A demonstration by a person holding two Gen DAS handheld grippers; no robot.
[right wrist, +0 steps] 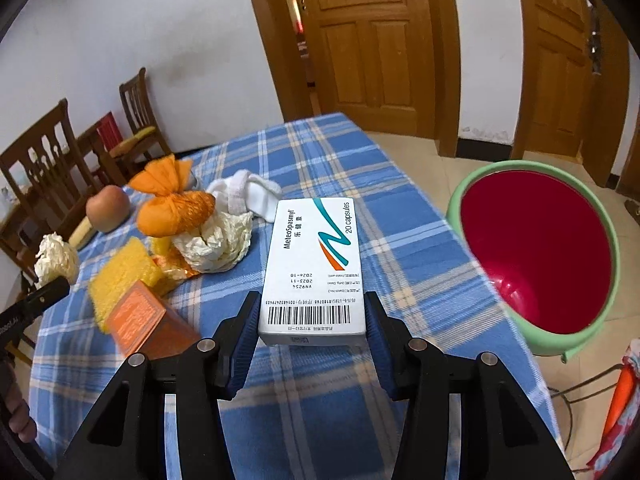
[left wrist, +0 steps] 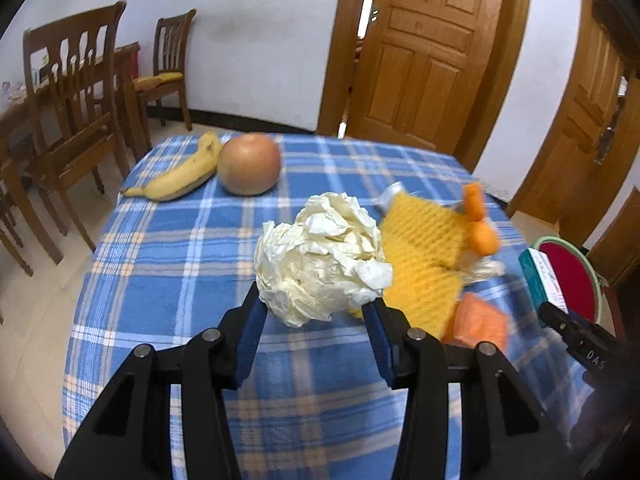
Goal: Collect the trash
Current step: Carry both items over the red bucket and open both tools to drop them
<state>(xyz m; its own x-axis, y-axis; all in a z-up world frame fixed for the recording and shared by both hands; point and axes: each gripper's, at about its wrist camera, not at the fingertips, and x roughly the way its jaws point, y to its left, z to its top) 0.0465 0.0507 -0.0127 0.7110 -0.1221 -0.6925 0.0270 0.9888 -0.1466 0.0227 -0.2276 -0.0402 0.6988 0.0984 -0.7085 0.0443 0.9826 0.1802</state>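
My left gripper (left wrist: 316, 300) is shut on a crumpled cream paper ball (left wrist: 320, 256), held above the blue plaid tablecloth (left wrist: 168, 280). That ball also shows at the left of the right wrist view (right wrist: 56, 258). My right gripper (right wrist: 312, 312) is shut on a white medicine box (right wrist: 314, 264) labelled MeteoSpasmyl, lifted above the table. The bin (right wrist: 532, 248), green rim and red inside, stands off the table's right edge; it shows in the left wrist view (left wrist: 568, 276) too. On the table lie a yellow foam net (right wrist: 124, 280), an orange box (right wrist: 138, 316), an orange mesh bundle (right wrist: 176, 208), another crumpled paper (right wrist: 216, 240) and a white cloth (right wrist: 248, 192).
A banana (left wrist: 180, 176) and an apple (left wrist: 248, 164) lie at the table's far left. Wooden chairs (left wrist: 72, 92) stand left of the table. Wooden doors (left wrist: 424, 48) are behind it. The floor is tiled.
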